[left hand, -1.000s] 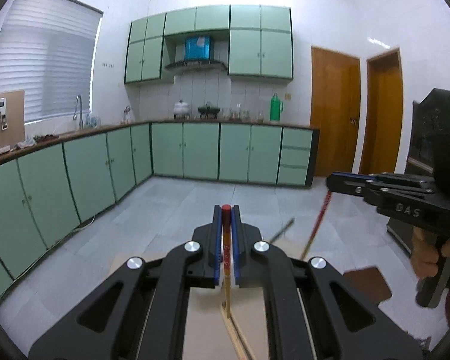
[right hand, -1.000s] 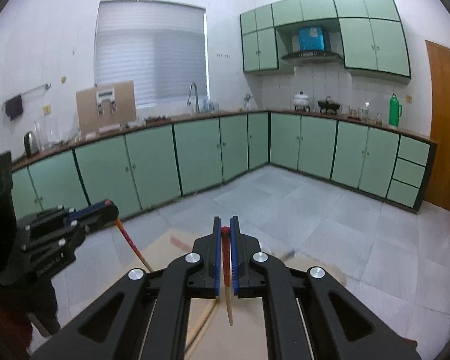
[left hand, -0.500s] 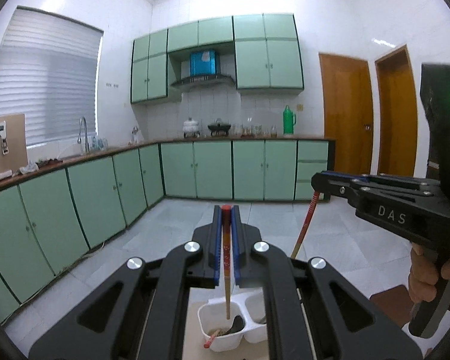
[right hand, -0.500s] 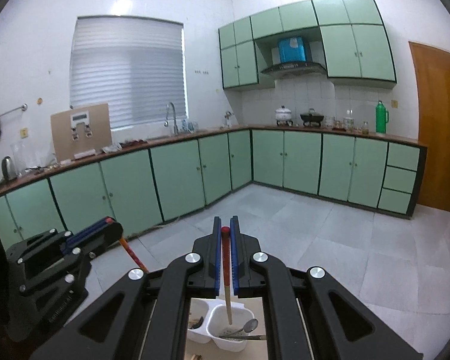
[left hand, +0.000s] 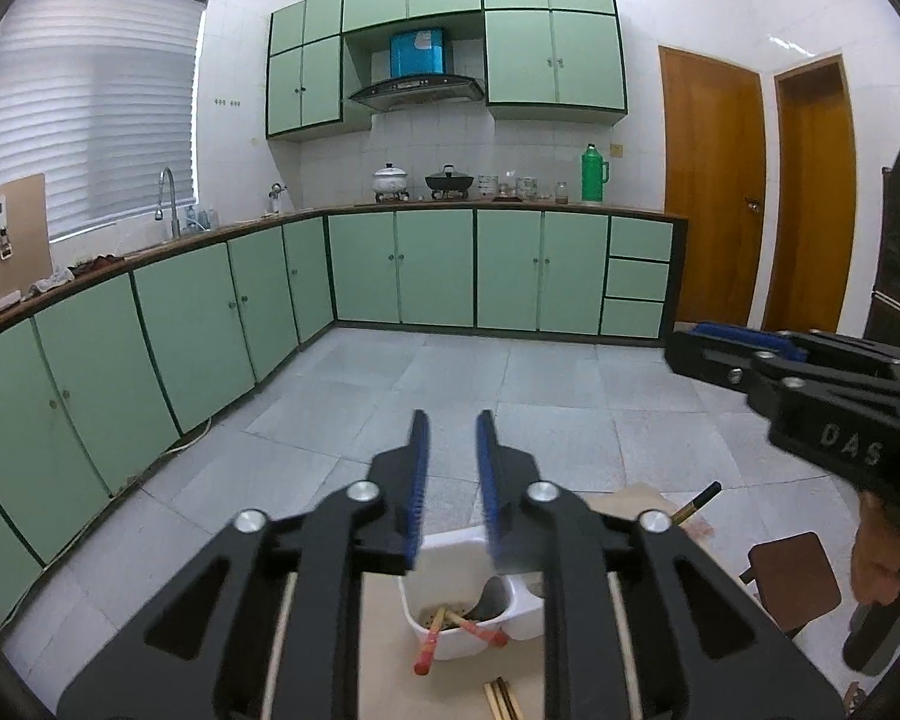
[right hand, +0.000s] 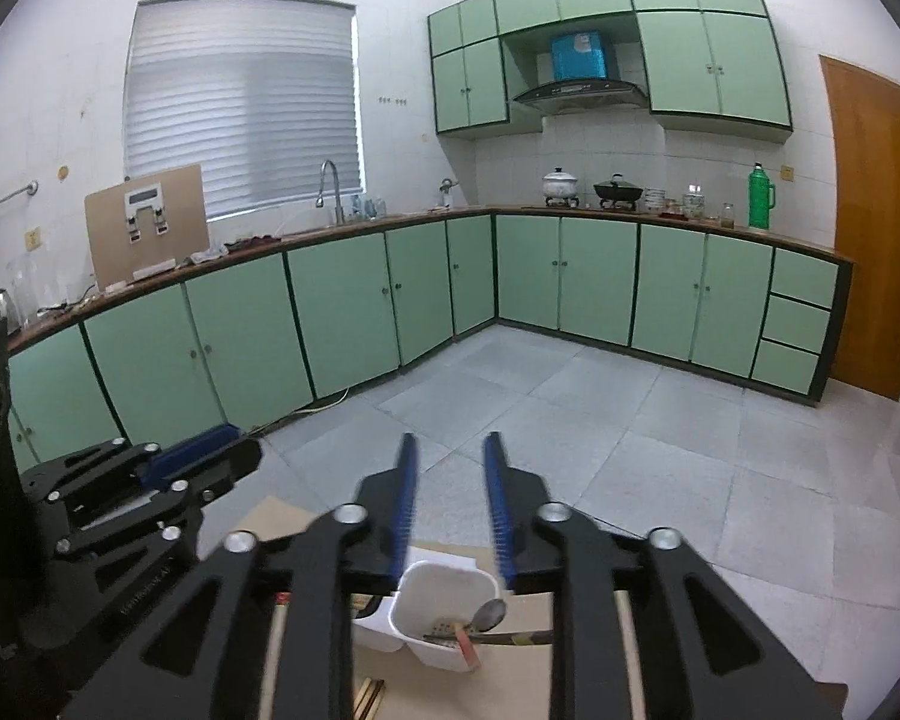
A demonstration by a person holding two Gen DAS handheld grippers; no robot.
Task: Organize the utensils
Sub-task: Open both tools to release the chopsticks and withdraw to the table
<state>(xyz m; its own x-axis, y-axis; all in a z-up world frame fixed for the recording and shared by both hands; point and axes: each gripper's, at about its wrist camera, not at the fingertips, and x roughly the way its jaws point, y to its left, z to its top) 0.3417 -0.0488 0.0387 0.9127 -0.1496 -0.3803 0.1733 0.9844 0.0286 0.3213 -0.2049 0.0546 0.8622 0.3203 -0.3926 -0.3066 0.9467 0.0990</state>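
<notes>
A white two-compartment container sits on a beige tabletop just below both grippers. My left gripper hangs over its left compartment, jaws opening with nothing between them. Two red-tipped chopsticks lie in that compartment. My right gripper is over the right compartment, its jaws also opening and empty. A metal spoon and a red-ended chopstick rest inside. Each gripper shows in the other's view: the right gripper at the right, the left gripper at the left.
More chopsticks lie on the table in front of the container. A dark stick with a gold band pokes up at the right. A brown stool stands beside the table. Green cabinets line the far walls across a tiled floor.
Both grippers held a chopstick upright and moved forward and down over the container. Both have now opened, and the chopsticks have dropped into the compartments.
</notes>
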